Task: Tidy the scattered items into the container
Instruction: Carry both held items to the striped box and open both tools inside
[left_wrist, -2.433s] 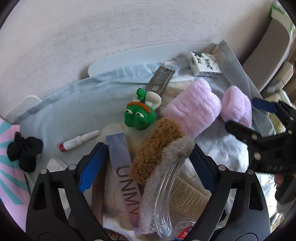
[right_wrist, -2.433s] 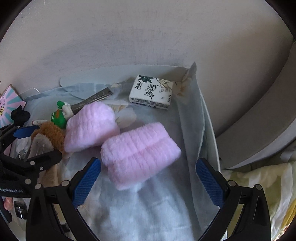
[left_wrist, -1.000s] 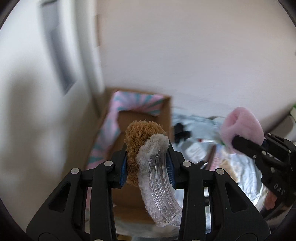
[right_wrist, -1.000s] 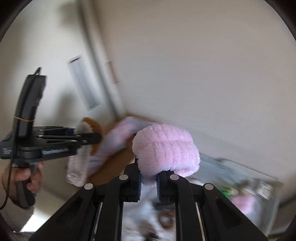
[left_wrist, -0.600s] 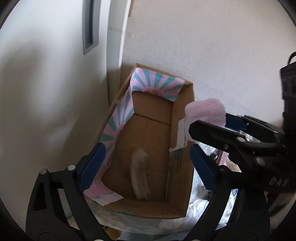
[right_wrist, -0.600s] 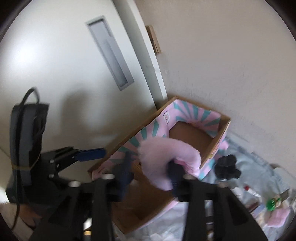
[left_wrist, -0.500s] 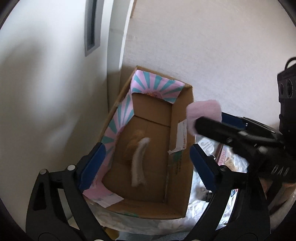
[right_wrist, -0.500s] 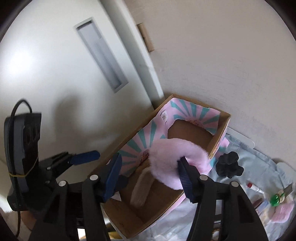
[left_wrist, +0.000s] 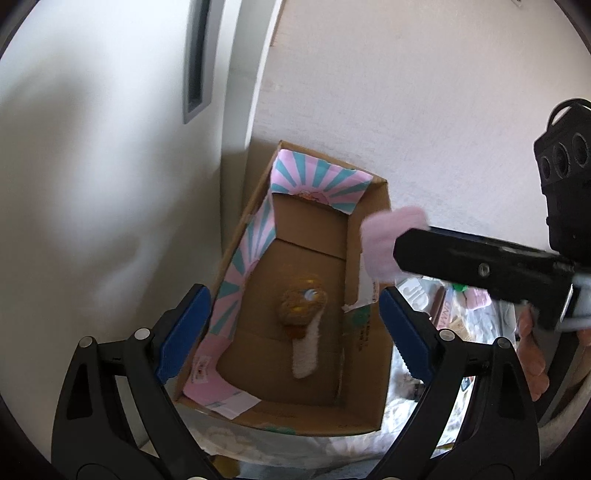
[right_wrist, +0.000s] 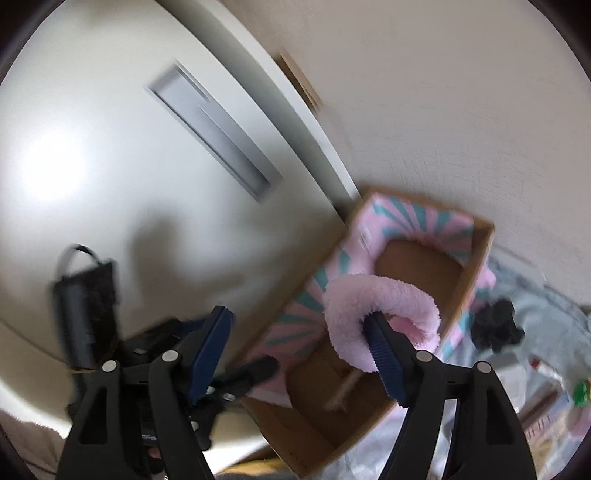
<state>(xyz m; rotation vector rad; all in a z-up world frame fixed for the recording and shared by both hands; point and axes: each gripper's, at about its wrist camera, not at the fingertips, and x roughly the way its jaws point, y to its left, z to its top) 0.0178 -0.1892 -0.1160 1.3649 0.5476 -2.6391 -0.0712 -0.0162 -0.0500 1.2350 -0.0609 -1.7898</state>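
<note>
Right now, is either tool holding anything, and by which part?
The left tool is open and empty. The pink headband hangs looped over one finger of the open right tool, not clamped.

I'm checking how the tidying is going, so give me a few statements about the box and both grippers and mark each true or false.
1. The brown and grey headband lies inside the cardboard box. True.
2. The left gripper is clamped on something. False: its jaws are wide open with nothing between them.
3. The pink headband hangs on one finger of the open right gripper. True.
4. The box sits far from any wall. False: it stands in a corner.
</note>
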